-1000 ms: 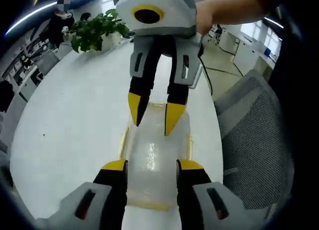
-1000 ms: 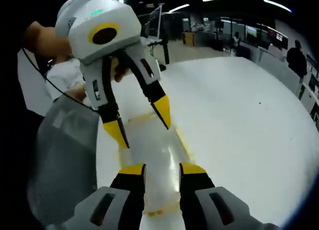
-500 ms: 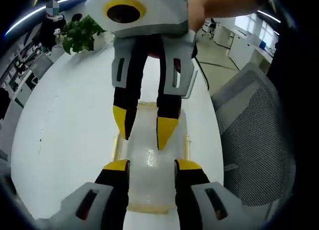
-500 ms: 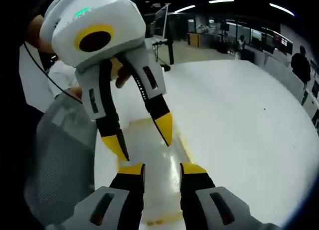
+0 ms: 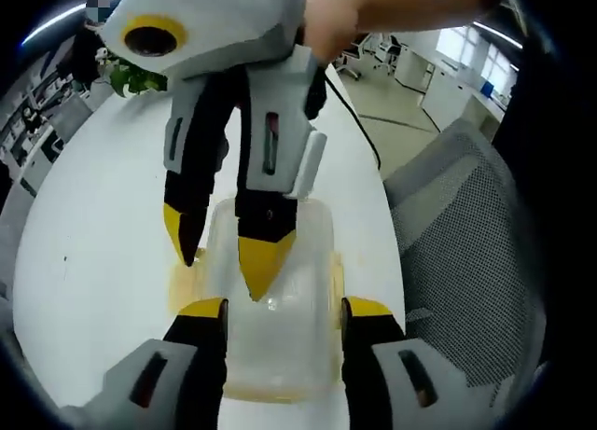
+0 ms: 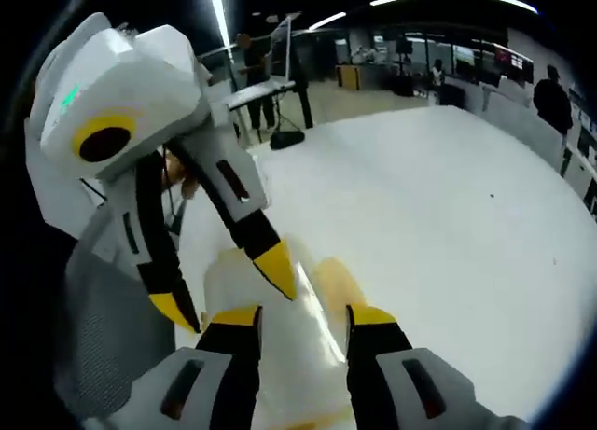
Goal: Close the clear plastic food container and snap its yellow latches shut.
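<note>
White and round, the table [image 5: 93, 225] carries the clear container [image 5: 270, 299] near its edge, beside a grey mesh chair [image 5: 466, 262]; a green plant [image 5: 131, 76] stands at the far side of the table, and behind it the room looks like an open office with ceiling lights. In the left gripper view, the left gripper [image 5: 280, 309] has its jaws apart, one on each side of the container, not closed on it as far as I can see; the right gripper [image 5: 224, 253] comes from above with its jaws also apart, and since a second ago it has moved lower and closer, so its yellow tips now lie over the lid; a yellow latch [image 5: 338, 271] shows at the container's side. In the right gripper view, the right gripper [image 6: 298, 316] is spread over the blurred container [image 6: 280, 355], and the left gripper [image 6: 224, 290] now stands nearer, tips down at it. I judge that both are pressing the lid down, with the latches not yet snapped.
</note>
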A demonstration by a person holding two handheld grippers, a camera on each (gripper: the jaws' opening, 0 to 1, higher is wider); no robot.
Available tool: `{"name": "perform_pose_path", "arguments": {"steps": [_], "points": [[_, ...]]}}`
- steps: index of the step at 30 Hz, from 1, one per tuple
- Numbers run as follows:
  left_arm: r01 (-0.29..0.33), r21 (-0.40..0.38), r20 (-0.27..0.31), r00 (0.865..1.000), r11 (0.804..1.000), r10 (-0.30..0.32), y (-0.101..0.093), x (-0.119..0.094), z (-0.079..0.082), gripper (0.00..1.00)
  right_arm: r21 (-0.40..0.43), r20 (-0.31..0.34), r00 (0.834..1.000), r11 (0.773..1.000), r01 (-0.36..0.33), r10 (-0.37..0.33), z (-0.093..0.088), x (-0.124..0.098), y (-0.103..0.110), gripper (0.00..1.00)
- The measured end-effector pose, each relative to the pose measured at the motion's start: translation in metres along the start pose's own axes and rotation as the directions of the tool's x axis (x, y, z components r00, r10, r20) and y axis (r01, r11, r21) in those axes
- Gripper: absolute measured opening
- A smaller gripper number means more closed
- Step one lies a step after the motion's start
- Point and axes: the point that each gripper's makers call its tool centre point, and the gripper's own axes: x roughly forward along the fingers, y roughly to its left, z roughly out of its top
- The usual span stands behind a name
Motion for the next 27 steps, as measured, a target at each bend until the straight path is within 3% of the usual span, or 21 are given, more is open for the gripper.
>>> {"name": "perform_pose_path", "arguments": {"steps": [6, 13, 18, 24, 27], "points": [[-0.026, 0.017, -0.024, 0.999, 1.000, 0.027, -0.008, 0.008, -0.001, 0.51, -0.006, -0.042, 0.999, 1.000, -0.012, 0.012, -0.006, 0.005, -0.002, 0.39], [-0.112, 0.075, -0.052, 0.992, 0.991, 0.117, -0.002, 0.010, -0.004, 0.53, 0.002, -0.088, 0.996, 0.999, -0.035, 0.035, -0.013, 0.007, -0.005, 0.39], [-0.118, 0.066, -0.044, 0.992, 0.991, 0.121, -0.003, 0.010, -0.004, 0.53, -0.013, -0.107, 0.993, 0.999, -0.046, 0.045, -0.013, 0.005, -0.003, 0.39], [-0.136, 0.003, 0.000, 0.991, 0.991, 0.136, -0.006, -0.002, 0.003, 0.55, 0.009, -0.076, 0.995, 0.998, -0.062, 0.062, 0.004, -0.003, -0.008, 0.39], [-0.154, -0.007, -0.003, 0.988, 0.988, 0.154, -0.008, 0.000, 0.005, 0.58, -0.035, -0.121, 0.991, 0.997, -0.067, 0.063, 0.003, -0.003, -0.013, 0.38]]}}
